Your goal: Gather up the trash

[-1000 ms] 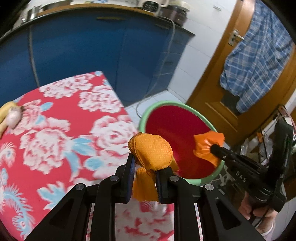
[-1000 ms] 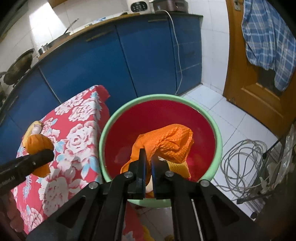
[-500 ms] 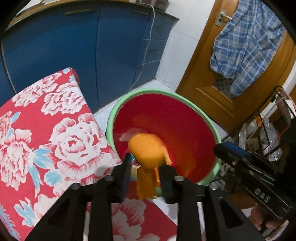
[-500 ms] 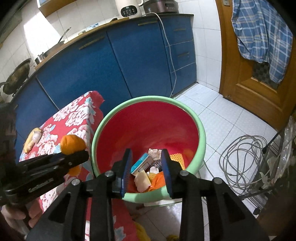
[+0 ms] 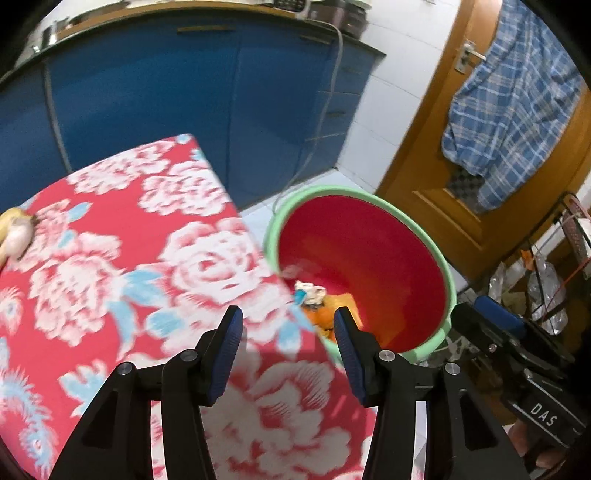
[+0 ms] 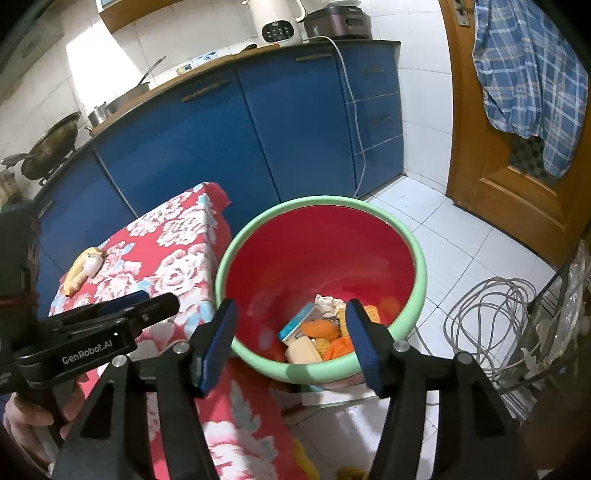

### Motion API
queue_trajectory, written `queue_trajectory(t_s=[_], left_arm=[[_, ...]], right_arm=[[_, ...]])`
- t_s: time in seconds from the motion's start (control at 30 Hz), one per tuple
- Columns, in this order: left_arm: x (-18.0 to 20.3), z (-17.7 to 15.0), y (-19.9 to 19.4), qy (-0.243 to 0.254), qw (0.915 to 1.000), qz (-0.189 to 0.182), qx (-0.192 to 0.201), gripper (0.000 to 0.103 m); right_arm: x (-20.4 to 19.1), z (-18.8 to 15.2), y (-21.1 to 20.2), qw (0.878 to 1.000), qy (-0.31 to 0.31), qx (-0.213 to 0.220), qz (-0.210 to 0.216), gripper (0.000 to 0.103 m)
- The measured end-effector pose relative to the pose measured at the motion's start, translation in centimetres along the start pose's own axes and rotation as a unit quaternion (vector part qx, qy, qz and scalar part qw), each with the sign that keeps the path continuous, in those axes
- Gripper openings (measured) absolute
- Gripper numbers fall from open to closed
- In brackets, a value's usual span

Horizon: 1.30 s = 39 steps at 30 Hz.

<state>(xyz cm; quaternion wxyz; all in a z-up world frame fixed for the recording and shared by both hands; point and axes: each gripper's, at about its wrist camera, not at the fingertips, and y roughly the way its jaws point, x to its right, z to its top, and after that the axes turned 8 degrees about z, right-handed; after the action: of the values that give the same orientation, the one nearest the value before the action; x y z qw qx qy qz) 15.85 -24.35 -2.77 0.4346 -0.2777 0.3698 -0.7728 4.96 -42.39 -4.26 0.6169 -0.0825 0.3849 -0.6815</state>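
Hanging over the near corner of the floral tablecloth (image 5: pixel 110 258), the left gripper (image 5: pixel 288 325) has its blue-padded jaws parted with nothing between them; they have just been opening. Beyond its fingertips, past the cloth's right edge, stands the red bucket (image 5: pixel 448 291) with a pale green rim, on the white tiled floor (image 6: pixel 461 243). At the bottom of that bucket lie the collected scraps: an orange mesh piece (image 6: pixel 323 328), a crumpled white paper (image 6: pixel 327 302), a small blue-and-white box (image 6: pixel 297 323) and a pale tan block (image 6: pixel 304 350), all heaped together and touching.

The right gripper (image 6: pixel 290 325) is poised above the bucket's near rim, its jaws likewise spread and empty, having just been opening too. In the right wrist view the left gripper's black body juts in from the left edge, held by a person's hand (image 6: pixel 26 424) low in the corner.

On the far left edge of the tablecloth rests a banana peel (image 6: pixel 79 269) with a whitish lump (image 6: pixel 92 263) on top of it, well apart from both grippers. Behind the table runs a row of blue cabinets (image 6: pixel 207 144), a white kettle (image 6: pixel 275 22) on the counter above. A checked blue cloth (image 6: pixel 528 74) hangs on the wooden door (image 6: pixel 480 177), and a coil of grey cable (image 6: pixel 491 314) lies on the floor to the bucket's right.
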Motion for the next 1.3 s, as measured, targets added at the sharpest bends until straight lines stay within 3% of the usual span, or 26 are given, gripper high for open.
queue_trajectory(t_s=[0.57,0.8,0.83,0.9,1.3], left_arm=[[-9.9,-5.1,-8.7,-0.079,0.9911,0.099,0.043,0.058],[-13.4,-7.2,-11.8,-0.128,0.9782,0.155,0.054,0.061],[-13.8,-7.4,-12.2,-0.133,0.9764,0.161,0.057,0.061],[-14.4,-7.9,-13.0,-0.142,0.9731,0.17,0.063,0.063],[-16.2,-10.8,-15.5,-0.175,0.9578,0.215,0.075,0.066]], right_arm=[[-8.7,-2.0,-2.7,0.996,-0.048,-0.005,0.07,0.074],[-12.4,-2.9,-3.7,0.992,-0.075,-0.002,0.1,0.074],[-13.0,-3.1,-3.9,0.991,-0.078,-0.001,0.106,0.078],[-13.8,-3.4,-4.2,0.99,-0.083,0.003,0.114,0.083],[-17.7,-5.9,-3.3,0.984,-0.115,-0.015,0.137,0.085]])
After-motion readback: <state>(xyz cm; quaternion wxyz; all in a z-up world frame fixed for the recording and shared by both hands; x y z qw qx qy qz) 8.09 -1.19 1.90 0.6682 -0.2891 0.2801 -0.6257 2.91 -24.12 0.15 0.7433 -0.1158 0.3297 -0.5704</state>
